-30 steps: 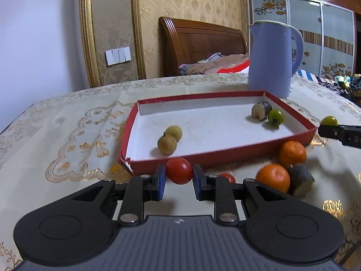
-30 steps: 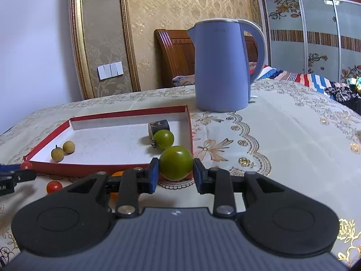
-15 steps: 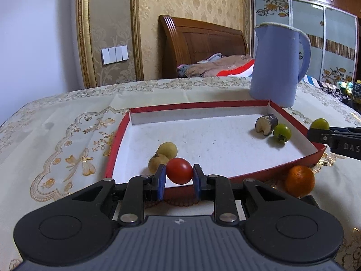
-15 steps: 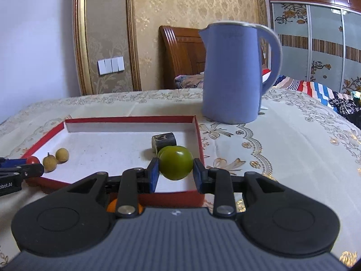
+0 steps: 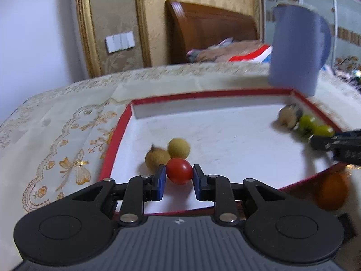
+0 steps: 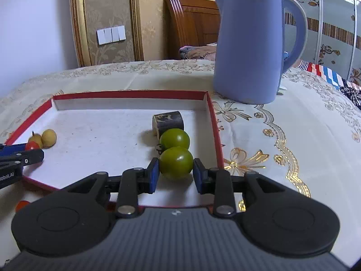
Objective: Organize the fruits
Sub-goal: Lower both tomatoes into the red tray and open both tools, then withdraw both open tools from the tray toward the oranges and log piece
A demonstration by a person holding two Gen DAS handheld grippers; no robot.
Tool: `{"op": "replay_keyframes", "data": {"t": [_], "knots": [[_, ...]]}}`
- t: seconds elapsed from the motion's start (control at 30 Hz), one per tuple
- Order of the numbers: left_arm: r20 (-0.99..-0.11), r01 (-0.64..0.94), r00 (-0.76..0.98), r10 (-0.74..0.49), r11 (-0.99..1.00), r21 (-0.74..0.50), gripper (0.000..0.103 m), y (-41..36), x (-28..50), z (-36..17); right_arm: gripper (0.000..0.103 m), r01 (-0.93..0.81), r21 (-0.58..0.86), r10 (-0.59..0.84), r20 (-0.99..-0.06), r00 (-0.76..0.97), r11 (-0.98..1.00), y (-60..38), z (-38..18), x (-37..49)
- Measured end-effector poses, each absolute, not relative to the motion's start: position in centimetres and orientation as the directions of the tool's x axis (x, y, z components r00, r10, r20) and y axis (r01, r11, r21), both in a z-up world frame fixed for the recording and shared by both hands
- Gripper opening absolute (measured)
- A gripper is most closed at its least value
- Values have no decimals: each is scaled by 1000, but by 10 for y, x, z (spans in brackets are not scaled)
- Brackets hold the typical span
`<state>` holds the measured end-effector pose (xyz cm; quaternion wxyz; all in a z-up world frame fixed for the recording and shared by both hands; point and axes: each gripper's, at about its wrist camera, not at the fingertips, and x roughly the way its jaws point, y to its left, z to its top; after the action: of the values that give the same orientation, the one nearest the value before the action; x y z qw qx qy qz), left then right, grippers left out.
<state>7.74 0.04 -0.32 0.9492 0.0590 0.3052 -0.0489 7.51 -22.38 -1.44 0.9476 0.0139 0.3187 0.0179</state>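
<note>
My left gripper (image 5: 179,178) is shut on a red cherry tomato (image 5: 179,173), held over the near left part of the red-rimmed white tray (image 5: 225,94), just in front of two yellowish longans (image 5: 178,148). In the right wrist view my right gripper (image 6: 176,172) is shut on a green tomato (image 6: 176,162) over the tray's (image 6: 215,122) near right part, right behind a second green tomato (image 6: 174,138) and a dark cut piece (image 6: 168,120) lying there. The left gripper's tips (image 6: 20,155) show at the left edge with the red tomato (image 6: 31,145).
A blue kettle (image 6: 255,45) stands on the embroidered tablecloth (image 6: 282,135) beyond the tray's far right corner. An orange (image 5: 331,192) lies outside the tray's near right rim, and a small red fruit (image 6: 21,204) lies outside its near left rim. A bed headboard stands behind.
Both grippers have advanced from in front of the tray to over its floor, each still holding its tomato. The green tomato now hangs close to the one lying in the tray.
</note>
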Motion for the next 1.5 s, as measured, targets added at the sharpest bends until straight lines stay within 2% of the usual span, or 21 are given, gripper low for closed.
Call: {"op": "replay_keyframes", "data": {"t": [0.1, 0.2, 0.47, 0.6, 0.67, 0.73, 0.93, 1.1, 1.13, 1.2, 1.3, 1.4, 1.5], "knots": [[-605, 116, 792, -78, 993, 24, 25, 9, 85, -2, 30, -18, 21, 27, -609, 793, 1000, -221, -15, 85], [-586, 67, 810, 0, 994, 92, 25, 9, 91, -4, 30, -2, 3, 3, -607, 795, 1000, -218, -16, 95], [-570, 27, 821, 34, 995, 98, 26, 14, 97, -4, 31, 9, 7, -3, -605, 796, 1000, -218, -17, 109], [-561, 21, 826, 50, 993, 120, 32, 11, 93, -4, 50, 4, 14, 5, -590, 808, 1000, -216, -14, 103], [-556, 25, 830, 43, 993, 113, 54, 12, 91, -3, 58, -7, 13, 14, -578, 816, 1000, -214, -14, 98], [-535, 34, 845, 26, 994, 102, 65, 13, 85, -1, 72, 0, 1, 0, -565, 825, 1000, -212, -13, 93], [-477, 25, 878, 39, 992, 126, 68, 12, 66, 4, 75, -7, 60, 38, -533, 845, 998, -220, -9, 79], [-459, 29, 888, -17, 999, 18, 69, 30, 49, 11, 84, -22, 154, 96, -494, 864, 988, -230, -5, 58], [-452, 21, 892, -17, 1000, 3, 75, 33, 46, 12, 85, -27, 162, 104, -490, 866, 986, -231, -5, 52], [-445, 10, 895, -23, 1000, -30, 78, 40, 41, 14, 86, -30, 155, 102, -478, 872, 988, -229, -5, 41], [-452, 33, 891, -51, 998, -47, 78, 43, 32, 13, 98, -10, 141, 72, -438, 896, 990, -230, -3, 25], [-446, 78, 891, -87, 996, -39, 78, 39, 21, 13, 99, 16, 163, 54, -412, 910, 987, -238, 0, 15], [-437, 143, 887, -148, 989, -43, 78, 34, 11, 13, 99, 26, 204, 65, -429, 901, 979, -246, -2, 11]]}}
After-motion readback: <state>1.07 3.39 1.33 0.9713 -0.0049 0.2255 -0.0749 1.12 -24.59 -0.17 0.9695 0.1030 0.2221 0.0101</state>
